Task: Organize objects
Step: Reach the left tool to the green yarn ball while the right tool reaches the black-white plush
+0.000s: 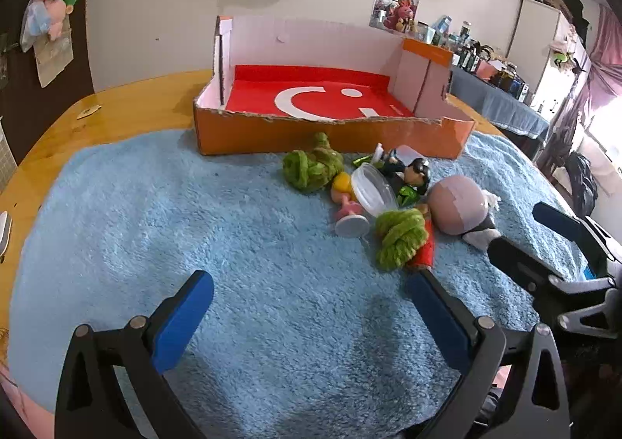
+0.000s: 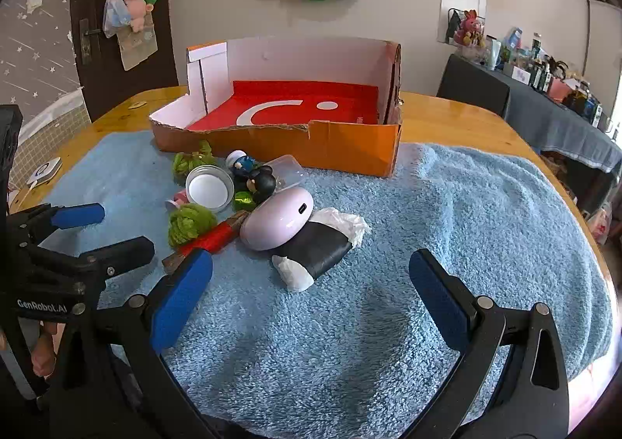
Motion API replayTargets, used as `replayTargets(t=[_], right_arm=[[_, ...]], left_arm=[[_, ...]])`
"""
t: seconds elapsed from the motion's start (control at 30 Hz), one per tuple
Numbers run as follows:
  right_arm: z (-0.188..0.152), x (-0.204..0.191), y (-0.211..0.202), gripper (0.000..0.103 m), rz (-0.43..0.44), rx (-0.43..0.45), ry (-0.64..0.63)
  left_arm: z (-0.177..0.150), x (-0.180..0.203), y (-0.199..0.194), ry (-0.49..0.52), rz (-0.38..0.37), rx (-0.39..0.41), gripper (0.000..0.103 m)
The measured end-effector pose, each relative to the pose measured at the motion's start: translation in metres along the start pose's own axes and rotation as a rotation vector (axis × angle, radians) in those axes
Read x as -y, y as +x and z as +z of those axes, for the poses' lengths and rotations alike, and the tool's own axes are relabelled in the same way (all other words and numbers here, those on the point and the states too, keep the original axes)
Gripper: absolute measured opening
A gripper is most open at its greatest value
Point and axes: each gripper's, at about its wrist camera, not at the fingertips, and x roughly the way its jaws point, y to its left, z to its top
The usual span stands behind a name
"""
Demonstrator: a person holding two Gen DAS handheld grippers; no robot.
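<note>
Left tool [image 1: 309,309]: spread wide, nothing held; hung above bare blue towel [image 1: 194,237], short of the pile.
Right tool [image 2: 311,291]: spread wide, nothing held; black-and-white packet [image 2: 311,250] lies just ahead of it.
Pile: lilac oval case [image 2: 278,219] leans on the packet; green yarn bundle [image 2: 190,223] touches a red-wrapped stick [image 2: 212,239]; round clear-rimmed lid [image 2: 208,190] and small figurine [image 2: 262,180] crowded behind.
Destination: orange box [image 2: 350,149], empty, at the towel's far edge on the wooden surface [image 2: 447,116].
Risk, judged: neighbours may be dragged along, items being touched together; the smooth case may slip from the pads; yarn may be snagged.
</note>
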Motion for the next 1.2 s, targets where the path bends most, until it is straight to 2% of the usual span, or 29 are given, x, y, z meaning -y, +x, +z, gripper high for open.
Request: replayTargets(t=[0.3,0.47,0.57,0.63,0.87,1.03,1.13,1.2], right_arm=[[0.002,0.003,-0.001,0.103,-0.03,-0.002,-0.01],[0.002,0.005,0.001,0.103,-0.029,-0.01,-0.008],[0.002,0.006,0.004,0.094,-0.022,-0.023,-0.005],[0.001,0.008,0.006,0.086,-0.014,-0.033,-0.002],[0.0,0.008,0.013,0.079,-0.014,-0.051,-0.02],[0.0,0.01,0.022,0.065,-0.014,-0.077,-0.027],[0.001,0.012,0.024,0.065,0.004,-0.081,-0.011],[0.002,0.011,0.025,0.064,0.01,-0.086,-0.013]], left_arm=[[0.003,0.008,-0.003,0.022,-0.02,0.008,0.101],[0.005,0.011,-0.003,0.027,-0.042,0.008,0.089],[0.007,0.014,-0.003,0.037,-0.055,0.009,0.081],[0.008,0.017,-0.003,0.043,-0.065,0.009,0.08],[0.013,0.026,0.002,0.06,-0.093,0.001,0.08],[0.015,0.029,0.012,0.064,-0.096,-0.017,0.08],[0.016,0.03,0.016,0.063,-0.098,-0.021,0.08],[0.017,0.031,0.019,0.06,-0.103,-0.026,0.075]])
